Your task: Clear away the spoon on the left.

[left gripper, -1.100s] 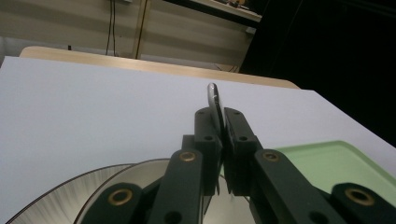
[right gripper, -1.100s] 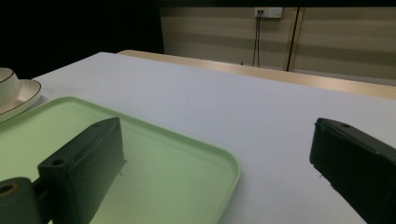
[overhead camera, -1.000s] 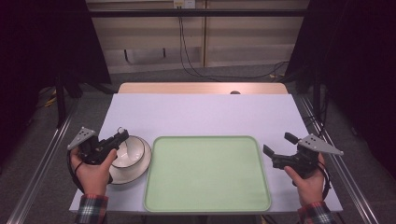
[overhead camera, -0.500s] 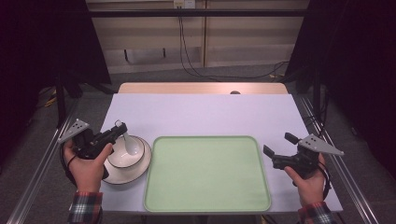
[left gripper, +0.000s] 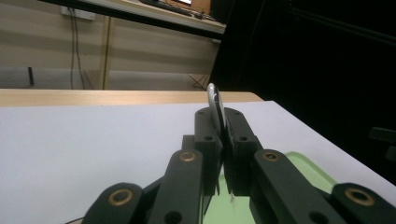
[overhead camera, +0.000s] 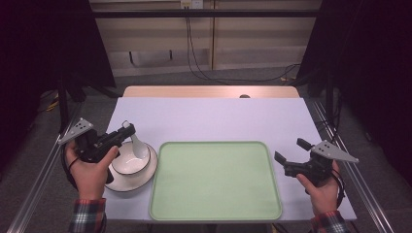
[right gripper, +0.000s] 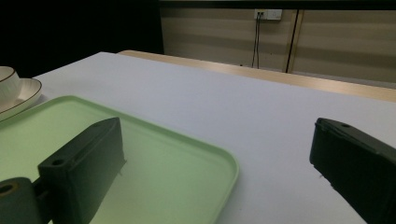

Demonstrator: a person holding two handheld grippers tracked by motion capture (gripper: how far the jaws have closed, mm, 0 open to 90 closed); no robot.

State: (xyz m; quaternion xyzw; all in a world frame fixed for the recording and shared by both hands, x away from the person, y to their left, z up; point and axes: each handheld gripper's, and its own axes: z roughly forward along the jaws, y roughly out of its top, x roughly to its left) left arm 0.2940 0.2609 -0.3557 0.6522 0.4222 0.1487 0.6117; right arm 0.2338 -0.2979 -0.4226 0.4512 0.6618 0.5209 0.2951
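At the near left of the counter (overhead camera: 209,116), the left gripper (overhead camera: 127,131) is clamped on a white spoon (overhead camera: 136,142), holding it by the handle end so that the spoon slopes down into a white bowl (overhead camera: 127,162); in the left gripper view the two black jaws stand pressed together on the spoon (left gripper: 215,105), whose pale edge rises above their tips. The bowl sits on a white plate (overhead camera: 141,180) with a thin dark rim, just beside the left edge of a green tray (overhead camera: 216,180). The tray lies flat at the near middle of the counter, between the two hands. At the near right, the right gripper (overhead camera: 290,155) is held above the counter just beside the tray's right edge, its jaws standing wide apart with nothing between them; the right gripper view shows the tray's rounded corner (right gripper: 205,154) between and beyond the two jaws, with the plate (right gripper: 21,95) and bowl (right gripper: 8,81) at the far left of that view. Beyond the tray, the pale counter surface runs to a wooden far edge, behind which cables (overhead camera: 194,53) hang down a light wall.
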